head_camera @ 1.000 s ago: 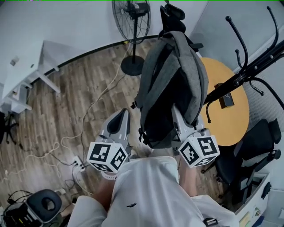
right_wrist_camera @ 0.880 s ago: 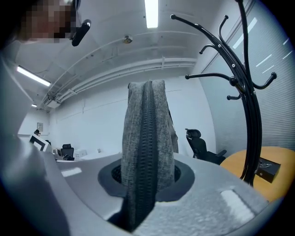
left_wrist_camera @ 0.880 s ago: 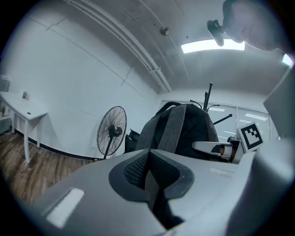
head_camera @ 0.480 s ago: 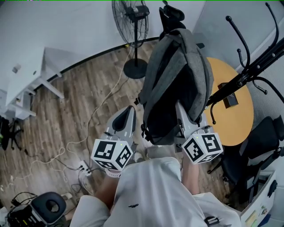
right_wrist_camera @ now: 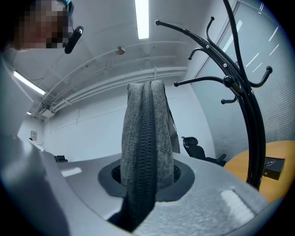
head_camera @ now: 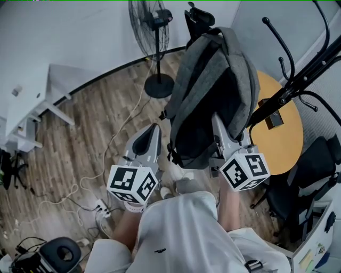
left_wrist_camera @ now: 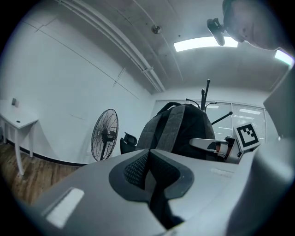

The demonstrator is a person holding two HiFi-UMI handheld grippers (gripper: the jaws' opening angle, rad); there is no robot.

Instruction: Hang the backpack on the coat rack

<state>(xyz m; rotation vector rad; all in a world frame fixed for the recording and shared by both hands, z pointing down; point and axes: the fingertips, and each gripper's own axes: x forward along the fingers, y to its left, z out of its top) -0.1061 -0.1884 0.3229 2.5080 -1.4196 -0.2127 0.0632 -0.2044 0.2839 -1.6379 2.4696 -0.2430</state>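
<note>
A grey and black backpack (head_camera: 213,90) hangs upright in the air in front of me. My right gripper (head_camera: 218,125) is shut on its grey zippered edge (right_wrist_camera: 147,138), which stands up between the jaws (right_wrist_camera: 145,184). My left gripper (head_camera: 151,136) is just left of the bag, apart from it and shut, with nothing showing between its pads (left_wrist_camera: 150,177). From the left gripper view the backpack (left_wrist_camera: 179,129) and the right gripper (left_wrist_camera: 216,145) show ahead. The black coat rack (head_camera: 298,74) with curved hooks stands right of the bag; its hooks (right_wrist_camera: 239,92) rise close on the right.
A standing fan (head_camera: 152,32) and a black chair (head_camera: 197,16) are beyond the bag. A round wooden table (head_camera: 282,133) sits under the rack, with a black office chair (head_camera: 314,176) beside it. Cables (head_camera: 106,160) trail over the wooden floor; a white desk (head_camera: 32,101) stands at left.
Both grippers have risen a little and the backpack has come up with them, its top now higher in the head view. The right grip is unchanged.
</note>
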